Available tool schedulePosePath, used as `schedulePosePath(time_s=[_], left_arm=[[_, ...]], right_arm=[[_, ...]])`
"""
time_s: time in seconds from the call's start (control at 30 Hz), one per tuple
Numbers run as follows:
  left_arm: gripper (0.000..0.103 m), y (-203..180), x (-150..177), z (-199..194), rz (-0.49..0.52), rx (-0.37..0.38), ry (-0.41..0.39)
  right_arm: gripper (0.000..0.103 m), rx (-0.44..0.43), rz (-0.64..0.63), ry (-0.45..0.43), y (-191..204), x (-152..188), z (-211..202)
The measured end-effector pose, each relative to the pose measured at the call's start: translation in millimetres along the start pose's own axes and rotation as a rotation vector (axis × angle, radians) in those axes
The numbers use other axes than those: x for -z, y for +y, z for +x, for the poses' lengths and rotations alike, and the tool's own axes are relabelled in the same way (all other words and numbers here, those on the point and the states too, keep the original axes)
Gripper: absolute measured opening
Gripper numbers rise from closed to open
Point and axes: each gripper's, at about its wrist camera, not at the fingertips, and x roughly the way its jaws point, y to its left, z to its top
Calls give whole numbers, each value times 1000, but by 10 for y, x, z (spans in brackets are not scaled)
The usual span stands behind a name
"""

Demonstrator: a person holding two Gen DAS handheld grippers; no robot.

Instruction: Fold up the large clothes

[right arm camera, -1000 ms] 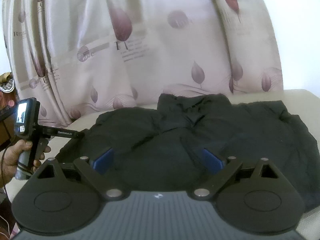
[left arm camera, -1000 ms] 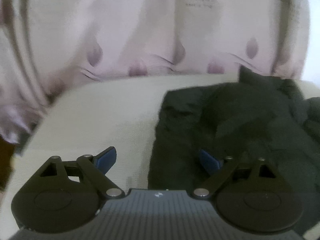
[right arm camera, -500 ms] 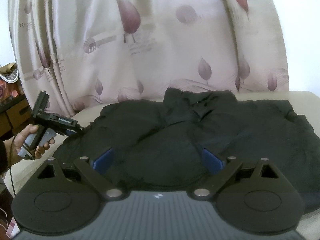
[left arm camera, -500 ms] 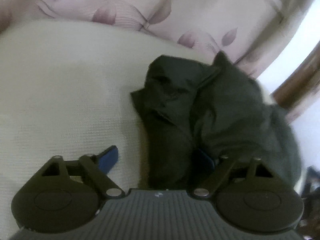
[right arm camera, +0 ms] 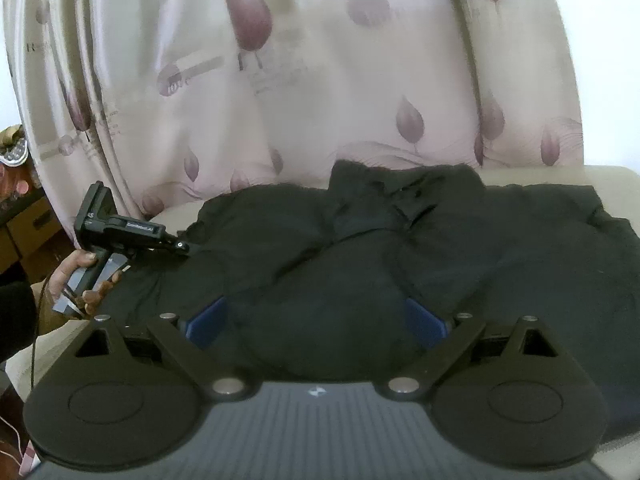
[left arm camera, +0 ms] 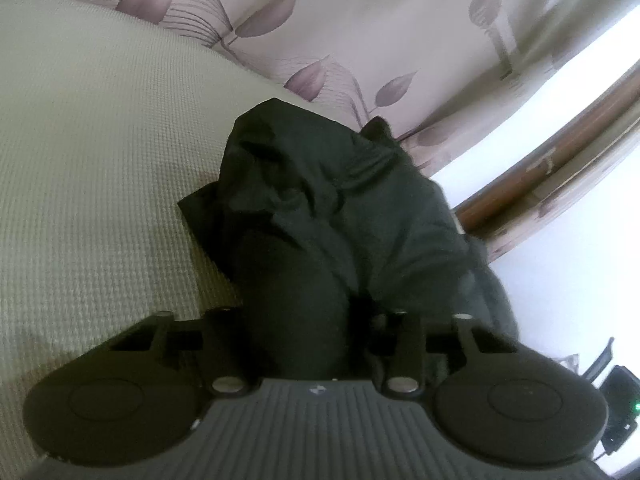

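A dark garment (right arm camera: 360, 264) is spread across the cream cushion (left arm camera: 88, 152) up to its back edge by the curtain (right arm camera: 304, 80), its left-end fold pinched in the left gripper (left arm camera: 298, 320), while the right gripper (right arm camera: 316, 320) is held wide above its front edge.

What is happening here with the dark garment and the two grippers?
A person is starting to fold a black garment spread on a cream-covered surface in front of a leaf-print curtain. The left gripper has its fingers closed on a bunched edge of the cloth at the garment's left end. The right gripper hangs open over the near middle, holding nothing.
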Motion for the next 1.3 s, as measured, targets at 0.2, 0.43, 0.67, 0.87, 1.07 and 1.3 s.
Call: schedulePosePath(time_s=[0.2, 0.43, 0.67, 0.87, 1.07, 1.3], left_arm=[[25, -1, 429, -329, -14, 94, -56], [38, -35, 596, -433, 24, 111, -32], [92, -158, 483, -200, 101, 130, 13], [42, -198, 638, -155, 51, 127, -19], [29, -332, 843, -402, 14, 121, -97], [25, -839, 773, -632, -77, 105, -118]], right_arm=[[96, -3, -33, -11, 72, -43, 10], [101, 5, -37, -38, 41, -140, 3], [72, 45, -185, -82, 29, -256, -22], [16, 63, -221, -27, -125, -379, 166], [16, 20, -301, 63, -99, -128, 414], [14, -25, -171, 110, -303, 50, 642]])
